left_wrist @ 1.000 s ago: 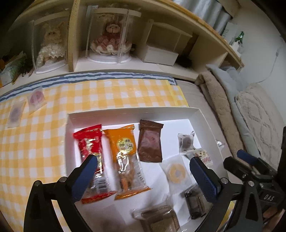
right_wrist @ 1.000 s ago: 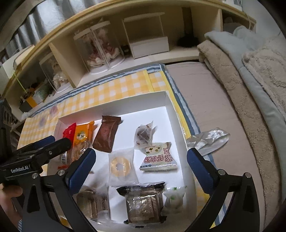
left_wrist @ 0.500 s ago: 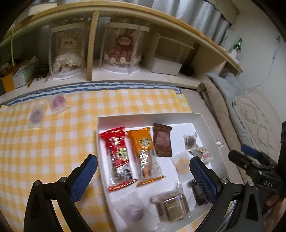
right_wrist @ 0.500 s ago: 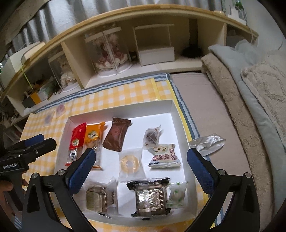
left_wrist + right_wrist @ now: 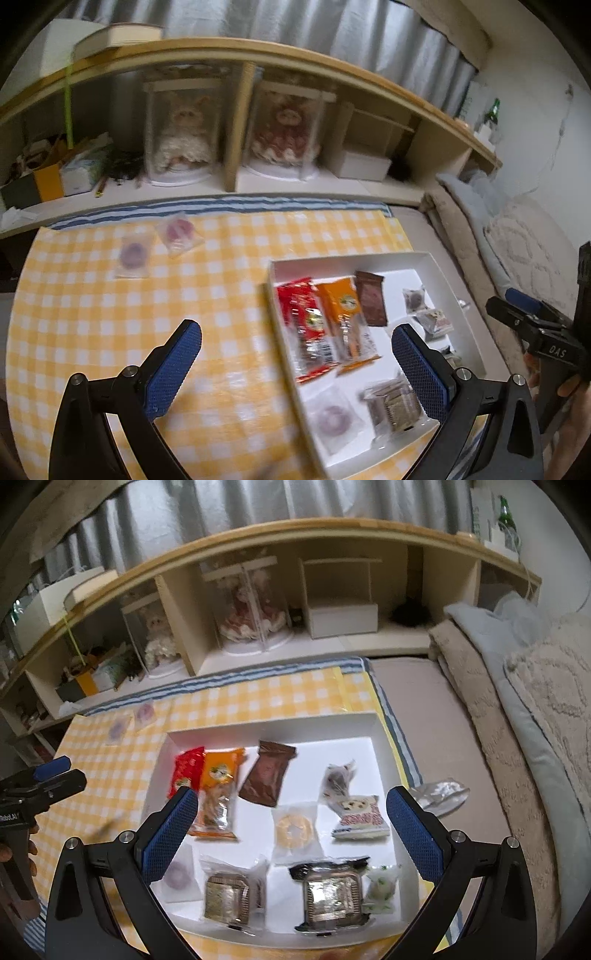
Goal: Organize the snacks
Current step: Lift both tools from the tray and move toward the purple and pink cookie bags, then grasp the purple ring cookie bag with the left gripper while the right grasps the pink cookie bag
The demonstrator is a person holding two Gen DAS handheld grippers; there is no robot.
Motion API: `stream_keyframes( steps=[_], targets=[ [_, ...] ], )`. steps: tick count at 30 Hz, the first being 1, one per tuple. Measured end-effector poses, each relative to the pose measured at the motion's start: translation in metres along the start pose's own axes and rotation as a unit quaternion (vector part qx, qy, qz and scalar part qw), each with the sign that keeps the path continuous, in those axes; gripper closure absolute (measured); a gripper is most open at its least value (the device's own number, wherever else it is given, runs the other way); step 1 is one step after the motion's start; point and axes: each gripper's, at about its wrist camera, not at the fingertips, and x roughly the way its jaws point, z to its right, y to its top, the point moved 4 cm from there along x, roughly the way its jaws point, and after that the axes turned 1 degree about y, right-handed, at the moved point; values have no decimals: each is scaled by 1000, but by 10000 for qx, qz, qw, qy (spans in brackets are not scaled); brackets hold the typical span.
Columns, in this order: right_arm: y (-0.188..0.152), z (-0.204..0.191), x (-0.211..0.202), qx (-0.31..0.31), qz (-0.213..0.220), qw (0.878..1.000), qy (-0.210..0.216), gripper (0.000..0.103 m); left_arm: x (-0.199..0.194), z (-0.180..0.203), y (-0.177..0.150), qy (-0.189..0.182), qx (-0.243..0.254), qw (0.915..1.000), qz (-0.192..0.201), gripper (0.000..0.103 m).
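A white tray (image 5: 273, 723) (image 5: 347, 258) on the yellow checked cloth holds several wrapped snacks: a red pack (image 5: 186, 770), an orange pack (image 5: 218, 786), a brown pack (image 5: 267, 777) and a ring biscuit (image 5: 295, 829). Two clear-wrapped round snacks (image 5: 135, 253) (image 5: 178, 232) lie on the cloth, left of the tray and far from it. My left gripper (image 5: 295, 341) is open and empty, high above the cloth at the tray's left edge. My right gripper (image 5: 291, 805) is open and empty above the tray.
A low wooden shelf (image 5: 280, 546) with two boxed dolls (image 5: 177, 136) and a white box (image 5: 341, 618) runs behind the cloth. Folded blankets (image 5: 517, 701) lie at the right. A crumpled clear wrapper (image 5: 441, 794) lies just right of the tray.
Both grippers have risen and pulled back, so the tray looks smaller. My left gripper has swung left, bringing the two loose snacks on the cloth closer to the centre of its view.
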Motion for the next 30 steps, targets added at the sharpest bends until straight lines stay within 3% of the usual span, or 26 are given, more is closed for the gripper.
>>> stream_keyframes(
  steps=[12, 16, 23, 30],
  targets=[
    [8, -68, 10, -471, 162, 9976, 476, 0, -35, -106, -16, 178, -508, 9985, -55, 0],
    [11, -100, 31, -815, -3, 9949, 591, 0, -31, -147, -23, 468, -712, 9962, -179, 0],
    [28, -161, 86, -1045, -342, 9862, 1238, 0, 3, -190, -15, 828, -840, 9921, -436, 0],
    [61, -220, 152, -1497, -618, 9769, 1392, 0, 70, -188, 13, 904, -340, 9927, -718, 0]
  ],
)
